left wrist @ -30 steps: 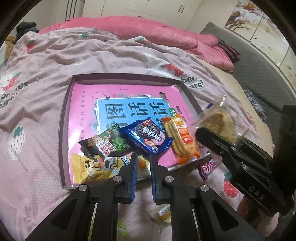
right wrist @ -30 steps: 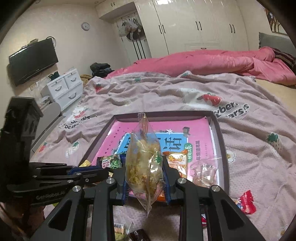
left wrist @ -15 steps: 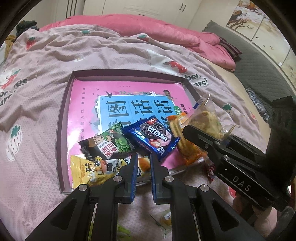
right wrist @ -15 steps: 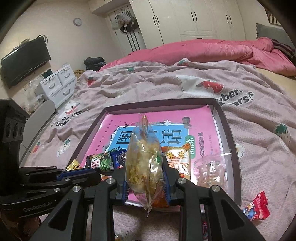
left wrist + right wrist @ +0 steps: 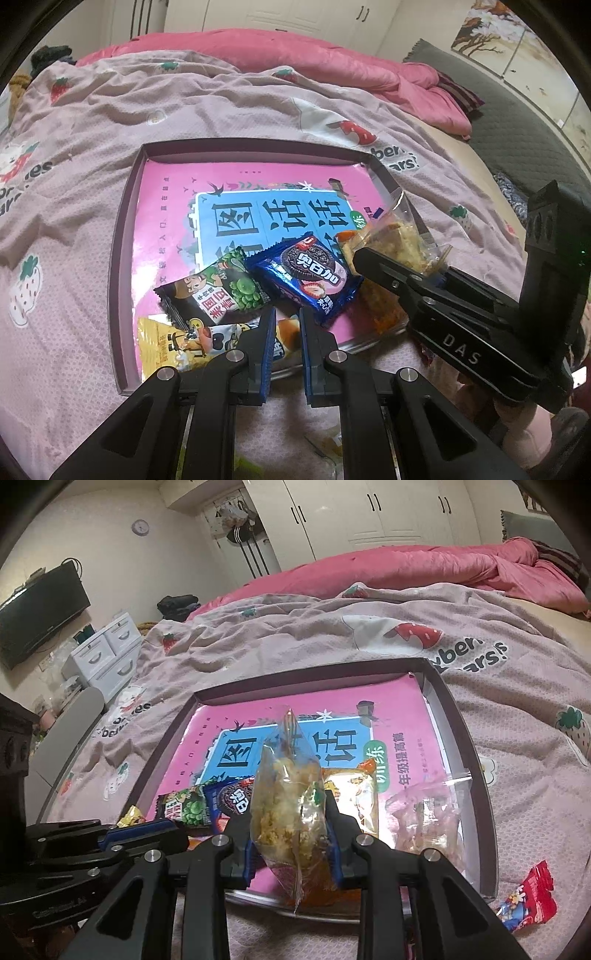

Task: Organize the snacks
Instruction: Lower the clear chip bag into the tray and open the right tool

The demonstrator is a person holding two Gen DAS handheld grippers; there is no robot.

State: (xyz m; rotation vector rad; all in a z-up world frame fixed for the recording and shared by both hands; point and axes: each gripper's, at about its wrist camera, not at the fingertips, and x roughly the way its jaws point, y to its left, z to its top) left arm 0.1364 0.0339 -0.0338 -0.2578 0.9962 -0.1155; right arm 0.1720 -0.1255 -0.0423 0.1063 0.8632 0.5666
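Note:
A shallow purple tray [image 5: 122, 236] lined with a pink book lies on the bed. In it lie a blue Oreo pack [image 5: 306, 277], a green pea snack [image 5: 218, 291], a yellow pack [image 5: 177, 343], an orange cracker pack [image 5: 354, 790] and a clear bag [image 5: 428, 812]. My right gripper [image 5: 291, 823] is shut on a clear bag of crumbly yellow snack [image 5: 288, 794], held upright over the tray's near edge; it also shows in the left wrist view [image 5: 402, 243]. My left gripper [image 5: 286, 332] is empty, jaws nearly closed, at the tray's near edge.
A red candy wrapper [image 5: 532, 897] lies on the strawberry-print sheet [image 5: 74, 184] right of the tray. More wrappers [image 5: 325, 443] lie under the left gripper. A pink duvet [image 5: 295, 55] is heaped at the back. A white drawer unit [image 5: 107, 653] and TV stand left.
The right gripper has carried the clear snack bag forward and left, over the tray's near right part. The left gripper has edged slightly forward, still empty.

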